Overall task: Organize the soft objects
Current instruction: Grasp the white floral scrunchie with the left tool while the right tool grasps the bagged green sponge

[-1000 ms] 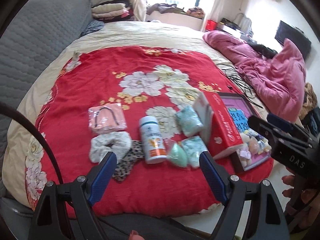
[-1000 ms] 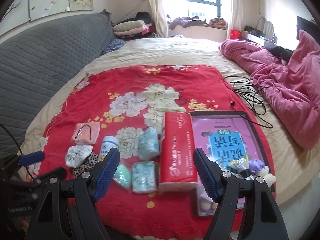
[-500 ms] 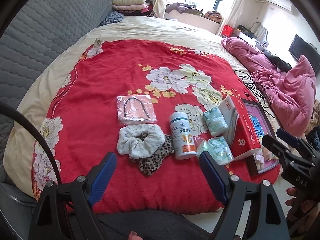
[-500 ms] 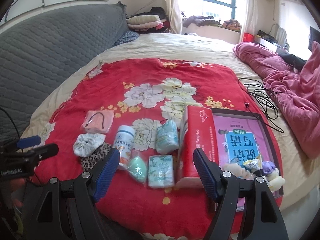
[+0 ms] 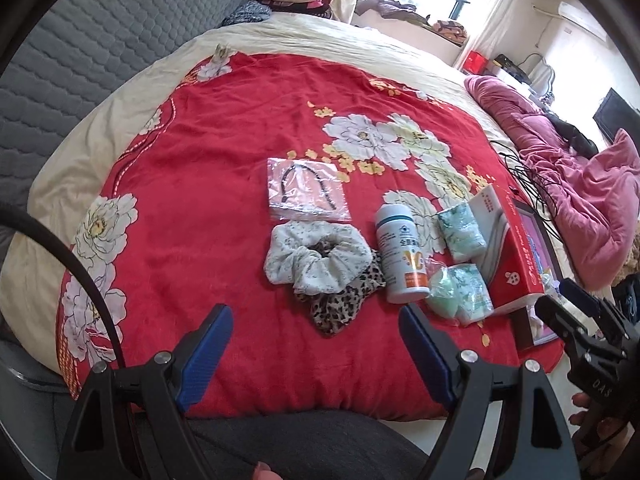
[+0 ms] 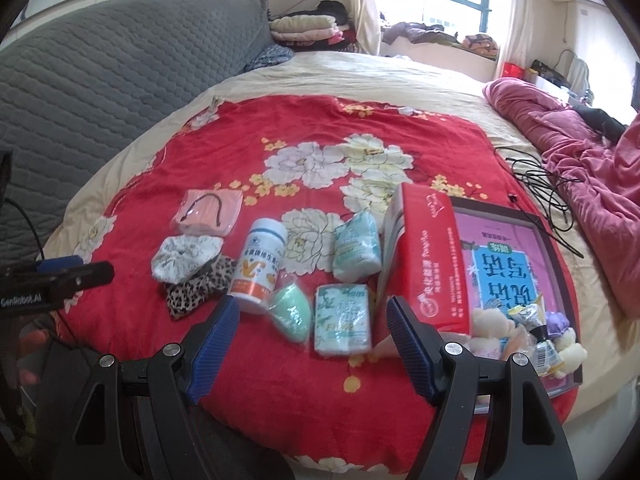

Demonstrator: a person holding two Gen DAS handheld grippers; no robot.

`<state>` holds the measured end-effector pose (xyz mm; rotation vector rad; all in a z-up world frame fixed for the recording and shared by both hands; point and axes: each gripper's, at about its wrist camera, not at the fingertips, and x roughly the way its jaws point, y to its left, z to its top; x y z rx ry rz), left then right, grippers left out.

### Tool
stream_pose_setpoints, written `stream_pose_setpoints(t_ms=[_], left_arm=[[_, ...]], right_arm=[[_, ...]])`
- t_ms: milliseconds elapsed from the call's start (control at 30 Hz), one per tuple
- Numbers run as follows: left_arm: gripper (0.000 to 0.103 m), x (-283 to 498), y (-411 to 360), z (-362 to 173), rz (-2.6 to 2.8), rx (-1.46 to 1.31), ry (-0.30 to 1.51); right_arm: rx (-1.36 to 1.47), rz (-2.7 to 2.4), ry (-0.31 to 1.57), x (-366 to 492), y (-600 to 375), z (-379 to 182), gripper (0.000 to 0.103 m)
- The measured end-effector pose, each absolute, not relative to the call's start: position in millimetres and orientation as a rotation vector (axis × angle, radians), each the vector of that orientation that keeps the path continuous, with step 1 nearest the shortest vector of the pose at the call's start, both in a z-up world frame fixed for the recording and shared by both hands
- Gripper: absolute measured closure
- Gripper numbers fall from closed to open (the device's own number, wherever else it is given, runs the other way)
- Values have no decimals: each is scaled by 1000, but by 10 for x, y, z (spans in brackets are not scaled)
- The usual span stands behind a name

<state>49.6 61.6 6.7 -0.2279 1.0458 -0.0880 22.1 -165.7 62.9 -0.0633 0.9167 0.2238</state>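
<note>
A bed (image 5: 304, 44) with a cream sheet fills both views, backed by a grey quilted headboard (image 6: 104, 76); over its near half lies a red blanket with white flowers (image 5: 224, 148), and a crumpled pink duvet (image 6: 592, 176) is heaped along the far right edge, with a black cable (image 6: 548, 192) looped beside it. At the blanket's right edge rests a dark-framed tray with a pink printed sheet (image 6: 516, 256); small plush toys (image 6: 496, 328) crowd its near corner; a red tissue box (image 6: 432, 264) lies along its left side, touching it. Left of the box sit two pale green tissue packets, one farther (image 6: 356, 248) and one nearer (image 6: 342, 318); a mint-green sponge in clear wrap (image 6: 290, 312) touches the nearer one. A white bottle with an orange label (image 5: 400, 256) lies on its side next to them; left of it a white floral scrunchie (image 5: 316, 256) overlaps a leopard-print scrunchie (image 5: 340, 300), and beyond them lies a flat pink packet holding a black band (image 5: 306, 192). The left gripper (image 5: 316, 340) hangs over the blanket's near edge just before the leopard scrunchie, its blue-padded fingers (image 5: 208, 344) spread wide with nothing between them; the right gripper (image 6: 312, 328) hovers above the sponge and nearer packet, fingers (image 6: 408, 344) equally wide and empty.
</note>
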Motion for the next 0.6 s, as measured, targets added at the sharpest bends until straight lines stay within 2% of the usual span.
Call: stream_pose_setpoints(t_ms=[600], left_arm=[[20, 1151, 1099, -623, -72, -382, 1110]], right_arm=[[-81, 284, 989, 424, -1389, 222, 26]])
